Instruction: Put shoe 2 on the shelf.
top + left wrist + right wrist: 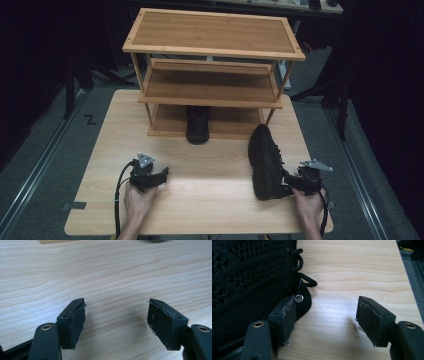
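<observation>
One black shoe (pixel 197 125) already on the rack's bottom shelf (pixel 170 120), the second shoe (pixel 266 161) lying on the table (pixel 210 165) just left of the wide-open, empty right gripper (pixel 295 184), still to be shelved; left gripper (pixel 162 176) likewise open, holding nothing.

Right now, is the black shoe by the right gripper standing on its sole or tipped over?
Tipped. The black shoe lies on its side on the table, its laced upper facing the open right gripper.
</observation>
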A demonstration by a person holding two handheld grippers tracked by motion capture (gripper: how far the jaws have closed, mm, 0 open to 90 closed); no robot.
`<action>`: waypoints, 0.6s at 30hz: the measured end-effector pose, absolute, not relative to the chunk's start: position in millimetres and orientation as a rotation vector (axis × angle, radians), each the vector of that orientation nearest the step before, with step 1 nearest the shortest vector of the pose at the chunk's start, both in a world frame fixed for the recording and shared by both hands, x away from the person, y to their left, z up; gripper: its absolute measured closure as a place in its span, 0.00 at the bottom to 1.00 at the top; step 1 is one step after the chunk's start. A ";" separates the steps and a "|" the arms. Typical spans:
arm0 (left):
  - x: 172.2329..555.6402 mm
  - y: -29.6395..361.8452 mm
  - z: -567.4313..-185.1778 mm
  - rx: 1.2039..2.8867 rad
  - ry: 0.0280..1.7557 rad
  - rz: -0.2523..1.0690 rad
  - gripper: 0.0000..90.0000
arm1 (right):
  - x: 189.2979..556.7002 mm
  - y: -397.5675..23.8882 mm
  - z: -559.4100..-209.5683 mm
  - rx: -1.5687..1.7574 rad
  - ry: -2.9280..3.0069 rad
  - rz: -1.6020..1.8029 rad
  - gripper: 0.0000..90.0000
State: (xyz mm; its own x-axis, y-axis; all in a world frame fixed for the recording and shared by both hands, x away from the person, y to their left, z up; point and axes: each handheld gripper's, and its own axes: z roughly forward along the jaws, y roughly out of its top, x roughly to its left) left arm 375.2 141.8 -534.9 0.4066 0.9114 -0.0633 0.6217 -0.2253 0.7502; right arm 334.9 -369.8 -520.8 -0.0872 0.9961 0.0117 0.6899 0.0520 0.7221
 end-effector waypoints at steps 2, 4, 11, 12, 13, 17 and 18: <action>374.9 138.7 -535.2 1.977 1.294 0.545 0.34 | 336.5 -367.7 -521.5 1.686 1.843 0.795 0.37; 373.4 135.3 -535.4 1.996 1.282 0.559 0.33 | 338.5 -365.8 -523.2 1.680 1.860 0.794 0.37; 372.4 135.3 -535.4 1.995 1.282 0.555 0.33 | 340.8 -356.7 -520.0 1.625 1.893 0.840 0.39; 372.3 135.3 -535.4 1.995 1.283 0.556 0.33 | 340.8 -356.1 -519.4 1.620 1.892 0.850 0.39; 372.3 135.3 -535.4 1.994 1.283 0.556 0.33 | 341.1 -355.7 -518.6 1.613 1.895 0.863 0.39; 372.3 135.3 -535.4 1.994 1.284 0.556 0.33 | 341.6 -353.9 -515.5 1.600 1.910 0.881 0.40; 372.2 135.4 -535.3 1.995 1.284 0.554 0.33 | 341.6 -353.0 -514.8 1.599 1.913 0.880 0.40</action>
State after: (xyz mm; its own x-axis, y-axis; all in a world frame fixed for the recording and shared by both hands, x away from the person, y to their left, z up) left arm 372.2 135.4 -535.3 0.4193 0.9077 -0.0136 0.6128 -0.2720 0.7420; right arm 341.6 -353.0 -514.8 -0.1915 0.9810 0.0327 0.6631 0.1047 0.7412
